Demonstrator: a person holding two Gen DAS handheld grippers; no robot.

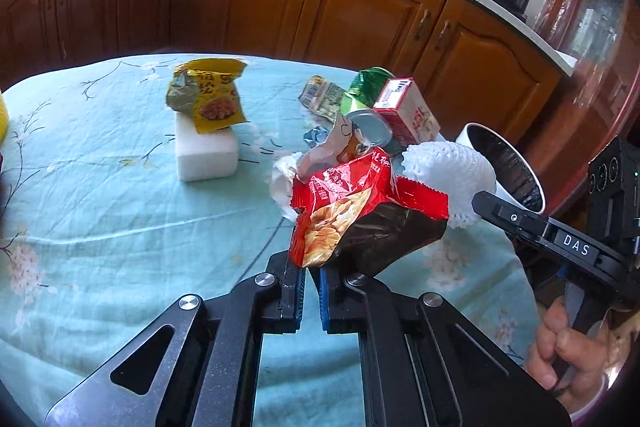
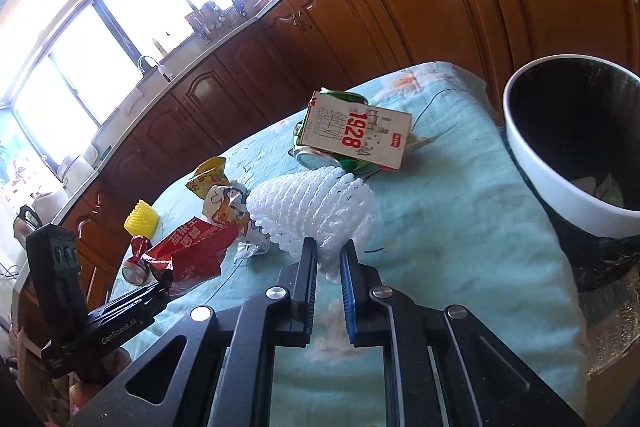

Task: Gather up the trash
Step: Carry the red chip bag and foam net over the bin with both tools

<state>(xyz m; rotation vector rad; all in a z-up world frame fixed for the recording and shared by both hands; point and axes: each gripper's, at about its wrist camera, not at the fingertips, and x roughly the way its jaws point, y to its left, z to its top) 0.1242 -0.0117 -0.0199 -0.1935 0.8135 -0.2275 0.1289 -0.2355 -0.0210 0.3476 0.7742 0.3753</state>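
My left gripper point(image 1: 312, 265) is shut on the lower edge of a red snack bag point(image 1: 360, 211) and holds it crumpled above the blue tablecloth. The right wrist view shows the same bag point(image 2: 192, 255) at the tips of the left gripper point(image 2: 162, 291). My right gripper point(image 2: 328, 255) is shut on the near edge of a white foam fruit net point(image 2: 320, 211). That net point(image 1: 444, 171) lies just right of the red bag, with the right gripper point(image 1: 486, 203) reaching in from the right. A white-rimmed trash bin point(image 2: 560, 195) with a black liner stands at the table's right edge.
A red-and-white carton point(image 2: 356, 135) leans on a tipped can point(image 2: 316, 157). A yellow packet point(image 1: 212, 95) rests on a white foam block point(image 1: 208, 155). A yellow foam net point(image 2: 141, 218) stands at the far edge. Crumpled wrappers point(image 1: 332, 143) lie behind the bag. Wooden cabinets point(image 1: 360, 7) stand behind the table.
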